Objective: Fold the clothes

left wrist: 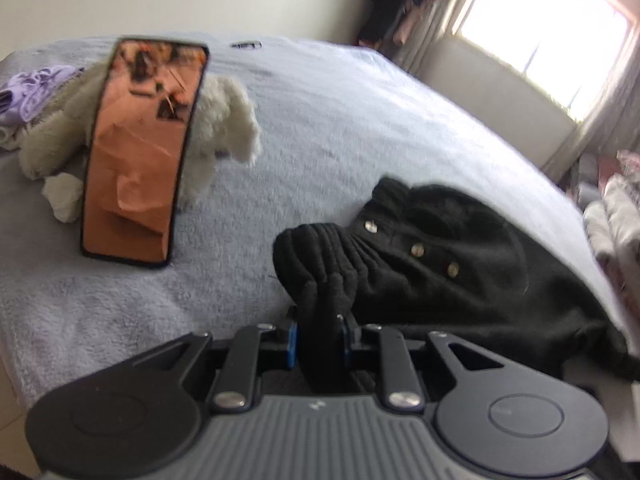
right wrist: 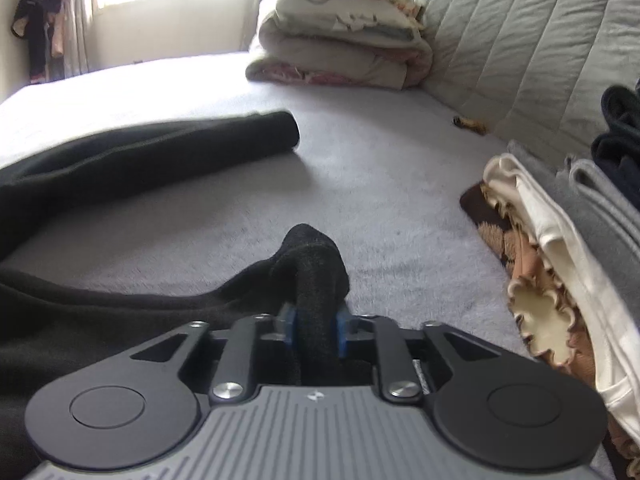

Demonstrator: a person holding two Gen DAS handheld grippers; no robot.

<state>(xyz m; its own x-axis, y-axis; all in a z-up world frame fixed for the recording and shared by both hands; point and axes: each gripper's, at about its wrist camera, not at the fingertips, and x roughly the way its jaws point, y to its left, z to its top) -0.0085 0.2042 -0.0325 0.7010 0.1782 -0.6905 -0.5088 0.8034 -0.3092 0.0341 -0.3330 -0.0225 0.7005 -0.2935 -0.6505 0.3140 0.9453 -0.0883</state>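
Our left wrist camera sits low behind the left claw [left wrist: 319, 340], close over the bed [left wrist: 320, 128], facing a propped phone [left wrist: 140, 152] and the window [left wrist: 548, 20]. Our right wrist camera sits equally low behind the right claw [right wrist: 316, 330], facing the headboard [right wrist: 520, 40] and stacked quilts [right wrist: 340, 40]. Both share the black cardigan [left wrist: 460, 256] — and the bed.

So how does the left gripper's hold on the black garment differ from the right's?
The left gripper pinches a ribbed edge of the black garment, near its pale buttons. The right gripper pinches a plain, smooth fold with no buttons in sight. Fabric above the left spreads wide and gathered. Above the right it forms a narrow hump. Both are shut on black cloth over the grey bedcover.
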